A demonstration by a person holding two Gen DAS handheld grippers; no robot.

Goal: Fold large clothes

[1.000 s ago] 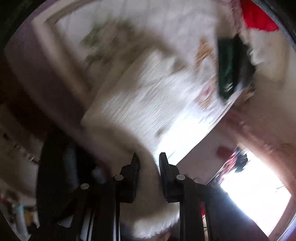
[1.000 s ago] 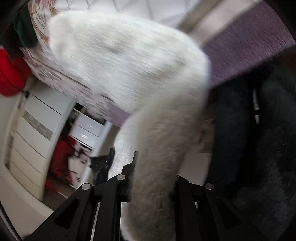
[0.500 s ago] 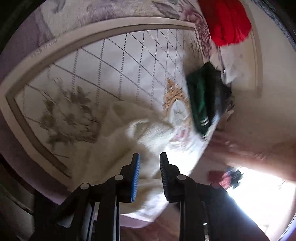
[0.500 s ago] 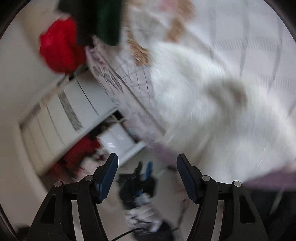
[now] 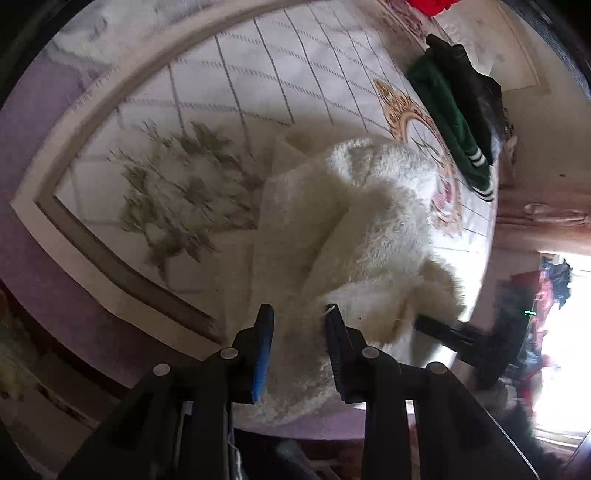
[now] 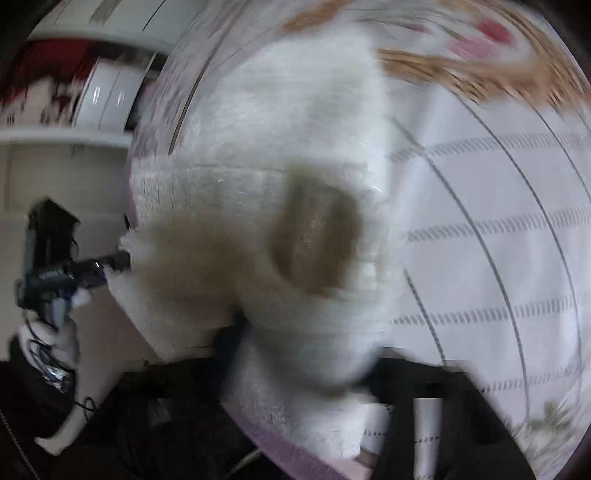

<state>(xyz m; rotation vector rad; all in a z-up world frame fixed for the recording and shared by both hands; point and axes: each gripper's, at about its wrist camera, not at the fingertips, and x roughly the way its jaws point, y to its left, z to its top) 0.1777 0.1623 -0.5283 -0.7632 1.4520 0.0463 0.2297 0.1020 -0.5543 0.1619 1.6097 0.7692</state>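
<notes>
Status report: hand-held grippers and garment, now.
Left hand-held gripper partly open astride white fleece garment. Right hand-held gripper at its edge, grip unclear. Green garment lies apart on the bedspread.

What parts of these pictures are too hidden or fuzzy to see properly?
- Right tool: right wrist view, the fluffy white garment covers its fingers; open or shut unclear.
- Same view: motion blur smears everything.
- Red clothing: left wrist view, cut off by the top edge.
- Left tool: fluffy garment lies between its fingers; grip unclear.
</notes>
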